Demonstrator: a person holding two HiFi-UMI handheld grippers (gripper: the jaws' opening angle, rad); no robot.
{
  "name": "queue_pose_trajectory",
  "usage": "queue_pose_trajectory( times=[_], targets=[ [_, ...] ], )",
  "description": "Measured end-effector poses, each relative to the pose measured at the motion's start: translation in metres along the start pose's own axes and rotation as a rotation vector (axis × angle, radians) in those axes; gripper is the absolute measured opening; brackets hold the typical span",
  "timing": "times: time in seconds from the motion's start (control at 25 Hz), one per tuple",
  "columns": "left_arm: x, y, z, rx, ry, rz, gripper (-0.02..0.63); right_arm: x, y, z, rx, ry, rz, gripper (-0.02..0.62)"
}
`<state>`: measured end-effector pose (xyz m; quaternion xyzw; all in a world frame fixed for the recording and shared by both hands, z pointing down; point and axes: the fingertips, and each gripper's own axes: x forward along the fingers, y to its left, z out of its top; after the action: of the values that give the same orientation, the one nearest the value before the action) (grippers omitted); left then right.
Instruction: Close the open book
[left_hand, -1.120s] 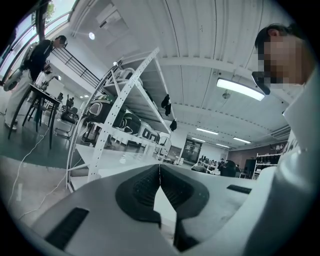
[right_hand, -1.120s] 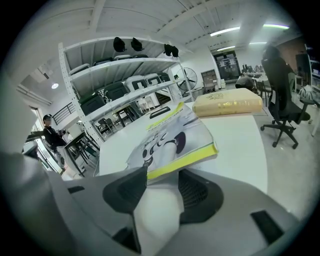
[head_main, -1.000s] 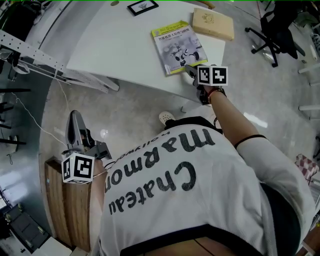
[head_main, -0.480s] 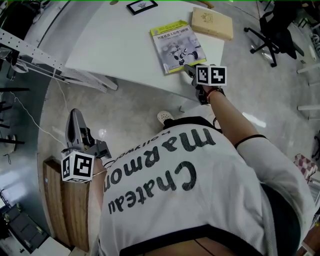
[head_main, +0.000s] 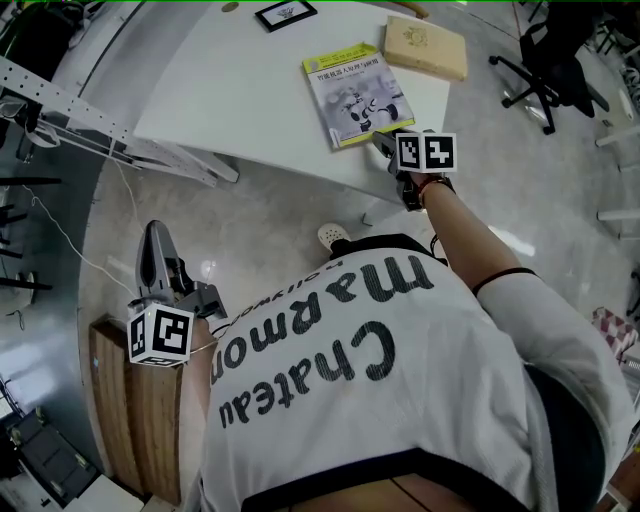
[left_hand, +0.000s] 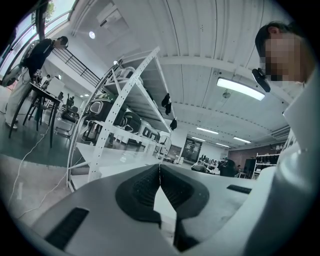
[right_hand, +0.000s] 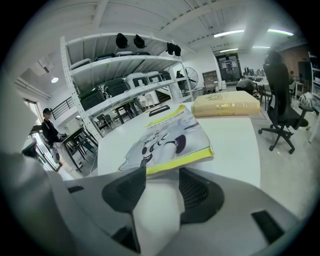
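The book (head_main: 358, 93) is lying shut, cover up, by the near edge of the white table (head_main: 230, 90), toward its right corner. The right gripper (right_hand: 162, 172) is resting with jaws apart, gripping nothing, just at the book's yellow edge, while the left gripper (left_hand: 160, 172) is hanging pinched together and empty. The closing looks done, so the right tool should be backing straight off without snagging the cover. That cover is showing Chinese lettering too small to read.
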<state>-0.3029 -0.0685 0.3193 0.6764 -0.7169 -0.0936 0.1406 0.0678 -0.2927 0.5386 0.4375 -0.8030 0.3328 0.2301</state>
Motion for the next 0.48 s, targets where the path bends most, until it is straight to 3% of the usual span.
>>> queue_pose_trajectory(
  times=[0.48],
  targets=[
    [0.0025,0.0011,-0.0022,-0.005,0.004,0.0,0.025,-0.0006,-0.0013,-0.0017,-0.009,0.016,-0.007,0.207]
  ],
)
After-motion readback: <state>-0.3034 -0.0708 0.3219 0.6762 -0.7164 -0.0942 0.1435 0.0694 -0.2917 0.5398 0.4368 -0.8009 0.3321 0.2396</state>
